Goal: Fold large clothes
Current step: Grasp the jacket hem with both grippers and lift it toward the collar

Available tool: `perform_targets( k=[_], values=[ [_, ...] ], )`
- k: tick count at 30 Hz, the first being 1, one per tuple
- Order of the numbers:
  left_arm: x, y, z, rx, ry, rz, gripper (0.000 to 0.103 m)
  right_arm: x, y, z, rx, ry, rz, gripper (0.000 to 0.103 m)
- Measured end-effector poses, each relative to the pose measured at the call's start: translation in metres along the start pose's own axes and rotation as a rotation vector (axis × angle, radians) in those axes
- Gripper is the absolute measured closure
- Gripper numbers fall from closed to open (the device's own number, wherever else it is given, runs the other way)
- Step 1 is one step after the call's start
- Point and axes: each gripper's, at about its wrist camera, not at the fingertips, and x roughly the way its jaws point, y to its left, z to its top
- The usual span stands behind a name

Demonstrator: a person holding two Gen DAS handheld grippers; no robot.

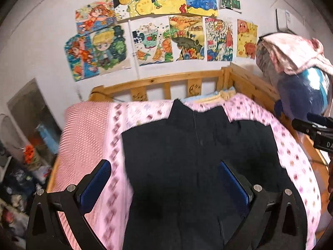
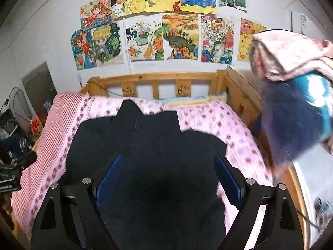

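A: Entry, gripper status. Left gripper (image 1: pixel 164 179): jaws spread wide, blue pads (image 1: pixel 95 185) facing each other, nothing between them. It sits above the dark garment (image 1: pixel 187 156), and I cannot tell whether it touches the cloth.

B: Right gripper (image 2: pixel 167 173): same reading. Wide open, blue pads (image 2: pixel 228 179) bare, nothing held. Dark cloth fills the gap below the fingers.

A: Garment position. In the left wrist view it lies flat on the pink patterned sheet (image 1: pixel 291 156), collar toward 12 o'clock, and the zipper (image 1: pixel 196 129) runs down the middle from the collar. Body spreads from centre to 6 o'clock.

B: Confirmed in the right wrist view, dark garment (image 2: pixel 145 141) centred, collar points toward 11 and 12 o'clock, sheet showing at 3 o'clock.

A: Outward. Pink ribbed blanket (image 1: pixel 83 137) at 9 o'clock, lying along the sheet's left edge. Wooden bed rail (image 1: pixel 158 83) at 12 o'clock, behind the collar.

B: Children's drawings (image 2: pixel 162 20) cover the wall above the rail. At 2 to 3 o'clock, a pile of clothes (image 2: pixel 295 95) on the rail's corner, pale floral piece on top, blue one beneath.

A: Right gripper visible at 3 o'clock in the left view, partly cut off.
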Motion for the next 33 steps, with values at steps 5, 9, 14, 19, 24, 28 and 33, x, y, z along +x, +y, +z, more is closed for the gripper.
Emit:
perform_targets(
  k=[5, 9, 14, 19, 24, 28, 33],
  values=[
    [0.082, 0.014, 0.014, -0.025, 0.039, -0.022, 0.000, 0.087, -0.006, 0.017, 0.029, 0.011, 0.052, 0.018],
    [0.127, 0.027, 0.025, -0.054, 0.066, -0.015, 0.000, 0.155, -0.012, 0.024, 0.130, 0.054, 0.133, 0.018],
    [0.178, 0.037, 0.049, -0.116, 0.086, -0.059, 0.000, 0.216, -0.013, 0.031, 0.172, 0.082, 0.187, 0.018],
    [0.234, 0.032, 0.083, -0.184, 0.101, -0.098, 0.000, 0.274, -0.027, 0.052, 0.260, 0.120, 0.201, 0.018],
    [0.291, 0.018, 0.106, -0.263, 0.110, -0.124, 0.001, 0.333, -0.039, 0.062, 0.361, 0.163, 0.216, 0.025],
    [0.332, 0.001, 0.109, -0.274, 0.152, -0.152, 0.022, 0.376, -0.039, 0.056, 0.404, 0.218, 0.212, 0.040],
    [0.357, -0.011, 0.104, -0.274, 0.199, -0.215, 0.072, 0.397, -0.039, 0.039, 0.493, 0.251, 0.313, 0.070]
  ],
)
